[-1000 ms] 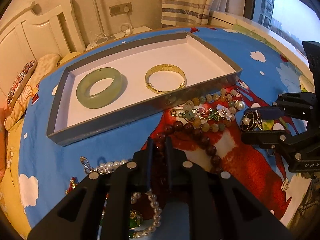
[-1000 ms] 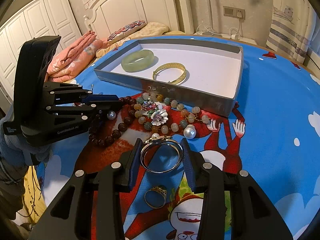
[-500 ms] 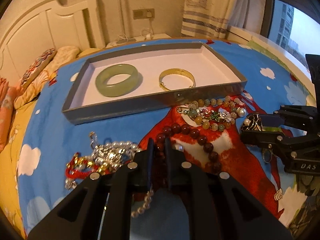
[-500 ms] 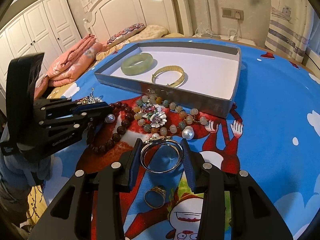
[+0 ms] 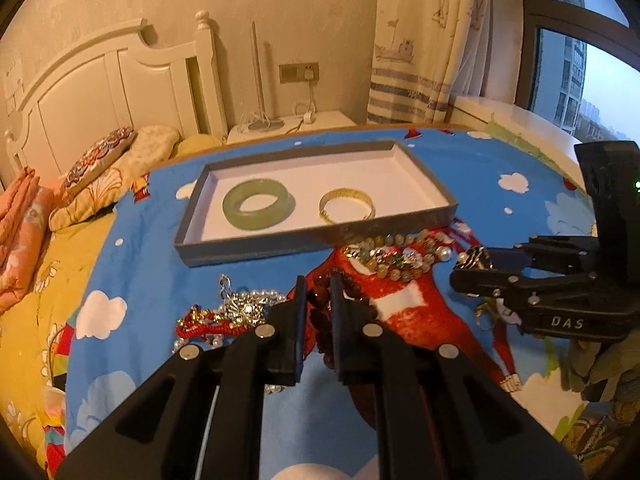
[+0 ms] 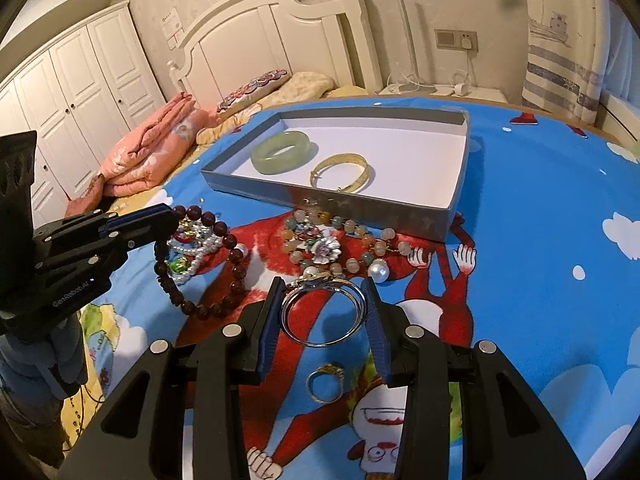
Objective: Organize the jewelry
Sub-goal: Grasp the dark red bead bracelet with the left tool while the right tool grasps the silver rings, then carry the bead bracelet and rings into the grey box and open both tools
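Left gripper (image 5: 319, 294) pinches the dark red bead bracelet (image 6: 208, 264), lifted at centre-left of the right wrist view; its side reads "GenRobot.AI". Right gripper (image 6: 323, 310), marked "DAS", sits half open with the silver bangle (image 6: 323, 312) between its fingers, touching both pads. The grey tray (image 5: 256, 246) at upper centre holds a green bangle (image 5: 258, 208) and gold bracelet (image 5: 347, 205).

Pale green bangle (image 5: 258, 209) and gold bangle (image 5: 347, 205) in a grey, white-floored tray (image 5: 316, 243).
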### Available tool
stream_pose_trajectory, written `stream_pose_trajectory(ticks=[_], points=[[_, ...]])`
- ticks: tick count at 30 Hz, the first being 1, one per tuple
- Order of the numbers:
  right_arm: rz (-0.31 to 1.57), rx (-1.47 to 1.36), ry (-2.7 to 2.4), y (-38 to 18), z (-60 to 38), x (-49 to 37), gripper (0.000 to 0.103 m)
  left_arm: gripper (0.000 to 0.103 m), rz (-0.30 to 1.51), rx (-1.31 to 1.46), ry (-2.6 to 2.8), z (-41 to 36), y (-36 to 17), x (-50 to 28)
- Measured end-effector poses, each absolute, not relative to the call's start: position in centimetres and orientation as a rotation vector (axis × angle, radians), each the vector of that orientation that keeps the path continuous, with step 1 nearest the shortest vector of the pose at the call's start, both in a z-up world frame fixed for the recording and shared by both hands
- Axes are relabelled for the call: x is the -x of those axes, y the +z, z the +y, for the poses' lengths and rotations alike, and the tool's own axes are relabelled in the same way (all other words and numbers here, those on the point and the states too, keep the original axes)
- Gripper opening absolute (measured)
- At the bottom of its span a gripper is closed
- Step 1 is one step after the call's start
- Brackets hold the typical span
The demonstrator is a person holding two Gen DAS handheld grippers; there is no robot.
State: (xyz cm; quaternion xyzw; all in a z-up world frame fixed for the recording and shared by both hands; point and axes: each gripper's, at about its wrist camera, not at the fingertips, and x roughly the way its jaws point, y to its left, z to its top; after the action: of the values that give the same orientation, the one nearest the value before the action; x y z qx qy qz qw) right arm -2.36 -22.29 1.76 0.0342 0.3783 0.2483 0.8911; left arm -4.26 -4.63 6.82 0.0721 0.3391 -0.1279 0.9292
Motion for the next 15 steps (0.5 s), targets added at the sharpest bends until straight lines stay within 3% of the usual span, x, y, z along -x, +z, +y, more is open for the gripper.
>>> stream_pose_trajectory(ticks=[15], points=[[0.715,-0.080,0.519,4.3,-22.2,1.7,0.039,0.011,0.586,-0.130,-0.296,-4.6,11.4,4.4]])
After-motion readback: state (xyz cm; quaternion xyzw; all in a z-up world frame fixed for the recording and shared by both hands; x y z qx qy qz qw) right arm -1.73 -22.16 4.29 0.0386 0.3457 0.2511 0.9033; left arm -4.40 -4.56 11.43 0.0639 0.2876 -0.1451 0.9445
